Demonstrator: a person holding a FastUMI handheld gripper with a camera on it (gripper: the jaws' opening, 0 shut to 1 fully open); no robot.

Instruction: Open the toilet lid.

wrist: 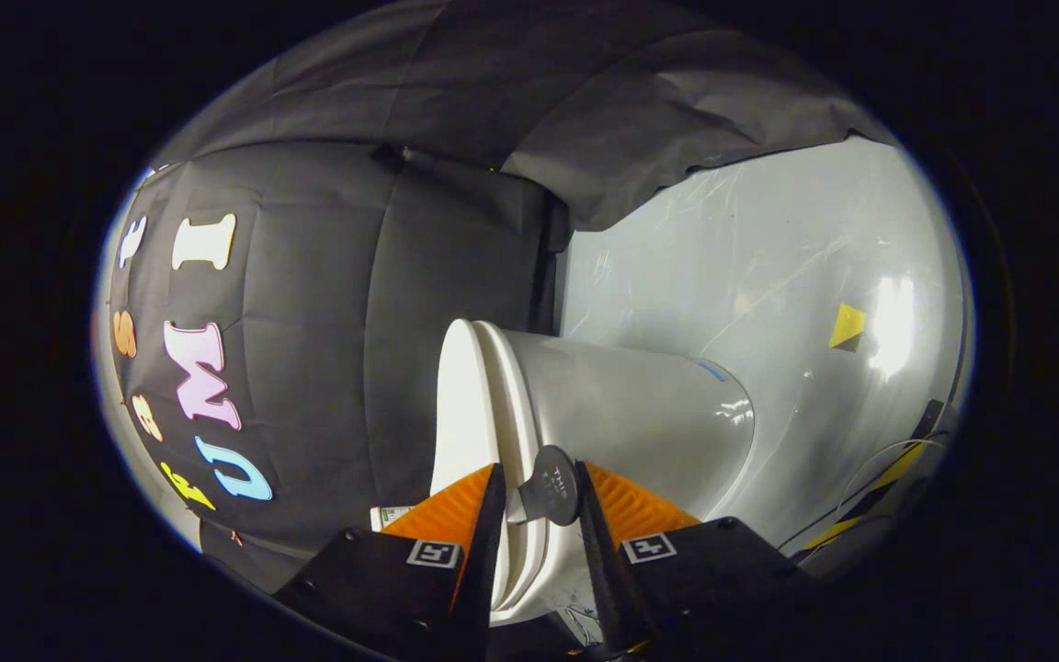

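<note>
The lid (458, 405) is seen edge-on as a thin white slab lying against the seat (513, 414), with the bowl (640, 414) swelling out beyond the seat on the far side. The whole toilet appears turned on its side in the view, so the tool is evidently held rolled over about its long axis. A round dark tab (552, 485), mounted at the rim where lid and seat meet, is placed between the fingers near their tips. The tool (537, 492) is held with a narrow gap between its fingers; the rim of lid and seat and the tab are straddled by them. The tab seems to be touched by the finger on the bowl side, while a sliver of space is seen between it and the other finger; a firm grip by both cannot be confirmed. A square marker (433, 553) is carried on each finger mount. Beyond the bowl, a pale glossy floor (768, 276) is seen, with a small yellow patch (847, 326) on it. Striped tape (870, 501) and a thin cable are seen near the bowl's far side.
</note>
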